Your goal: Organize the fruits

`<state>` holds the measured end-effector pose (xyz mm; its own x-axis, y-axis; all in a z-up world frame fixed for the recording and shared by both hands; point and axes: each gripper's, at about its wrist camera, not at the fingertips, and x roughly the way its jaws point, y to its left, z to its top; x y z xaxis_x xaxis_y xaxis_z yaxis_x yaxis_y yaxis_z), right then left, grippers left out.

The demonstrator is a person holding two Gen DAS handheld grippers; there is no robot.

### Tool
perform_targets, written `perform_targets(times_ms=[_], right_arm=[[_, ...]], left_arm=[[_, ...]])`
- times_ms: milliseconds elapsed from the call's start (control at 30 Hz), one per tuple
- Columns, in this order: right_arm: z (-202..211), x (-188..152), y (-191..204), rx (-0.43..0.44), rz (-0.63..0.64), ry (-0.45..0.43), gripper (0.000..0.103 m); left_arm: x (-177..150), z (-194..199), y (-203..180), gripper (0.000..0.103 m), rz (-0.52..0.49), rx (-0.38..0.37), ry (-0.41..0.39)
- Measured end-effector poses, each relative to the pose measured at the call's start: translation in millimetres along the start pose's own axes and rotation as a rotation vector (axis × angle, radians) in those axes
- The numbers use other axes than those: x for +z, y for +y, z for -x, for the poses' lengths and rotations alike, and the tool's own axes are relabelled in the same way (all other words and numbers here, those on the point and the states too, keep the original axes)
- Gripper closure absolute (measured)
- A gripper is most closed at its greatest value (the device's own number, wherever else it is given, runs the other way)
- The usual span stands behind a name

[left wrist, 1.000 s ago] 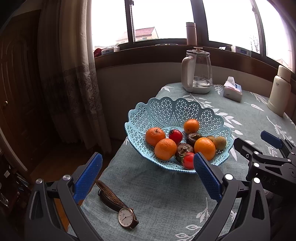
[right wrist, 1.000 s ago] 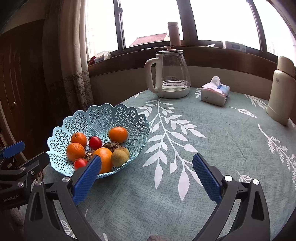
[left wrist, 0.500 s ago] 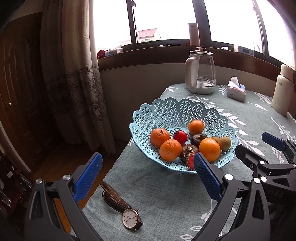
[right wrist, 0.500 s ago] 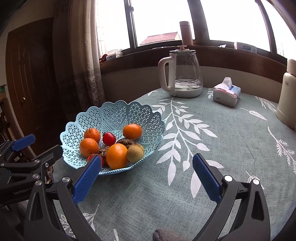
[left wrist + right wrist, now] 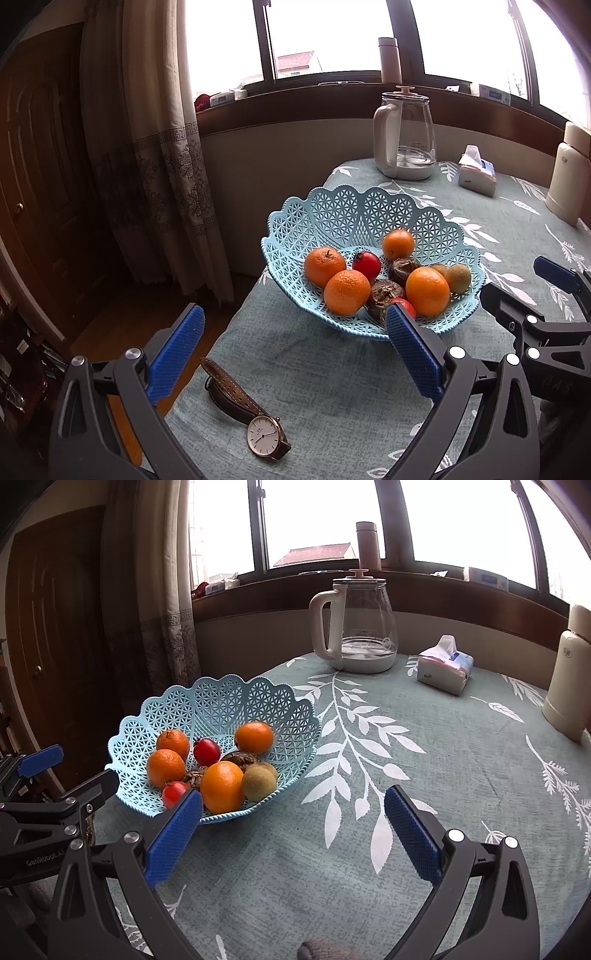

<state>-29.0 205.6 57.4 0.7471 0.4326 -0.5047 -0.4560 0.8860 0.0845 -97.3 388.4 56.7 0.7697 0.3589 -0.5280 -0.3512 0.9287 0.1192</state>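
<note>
A light blue lattice basket (image 5: 354, 214) (image 5: 221, 701) stands near the table's left edge. It holds several oranges (image 5: 347, 291) (image 5: 221, 786), two small red fruits (image 5: 366, 263) (image 5: 207, 751), dark brown fruits (image 5: 384, 291) and greenish-brown ones (image 5: 457, 277) (image 5: 258, 782). My left gripper (image 5: 295, 354) is open and empty, held just short of the basket's near rim. My right gripper (image 5: 293, 834) is also open and empty, to the right of the basket over the cloth. Each gripper shows at the edge of the other's view.
A wristwatch with a brown strap (image 5: 247, 410) lies near the table's front-left edge. At the back stand a glass kettle (image 5: 358, 624), a tissue pack (image 5: 445, 668) and a cream bottle (image 5: 569, 679). A curtain (image 5: 155, 147) and a wooden door (image 5: 33, 177) are left of the table.
Both grippers have pulled back and shifted left a little, so the basket sits further right in each view. Their jaws stay open. The fruit has not moved.
</note>
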Motion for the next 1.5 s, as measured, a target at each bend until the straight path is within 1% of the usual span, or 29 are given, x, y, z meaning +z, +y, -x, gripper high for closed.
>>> perform_targets(times_ms=[333,733,1000,1200,1367,1500], right_arm=[[-1,-1,0,0.001,0.004,0.003,0.005],[-1,-1,4,0.022,0.026,0.010,0.005],[-4,-3,3,0.041,0.025,0.032,0.005],[-5,-2,-5,0.015,-0.016,0.039,0.005],[-8,-2,-8,0.000,-0.022,0.048,0.005],[-8,-2,-11,-0.031,-0.026,0.054,0.005]], left_arm=[[-2,-2,-1,0.003,-0.005,0.003,0.008],[-2,-5,-2,0.003,-0.009,0.002,0.013],[-3,-5,-3,0.003,-0.008,0.001,0.012],[-3,-4,-3,0.003,-0.009,0.000,0.013],[-2,-2,-6,0.003,-0.013,-0.002,0.009],[-2,2,-8,0.003,-0.013,-0.007,0.003]])
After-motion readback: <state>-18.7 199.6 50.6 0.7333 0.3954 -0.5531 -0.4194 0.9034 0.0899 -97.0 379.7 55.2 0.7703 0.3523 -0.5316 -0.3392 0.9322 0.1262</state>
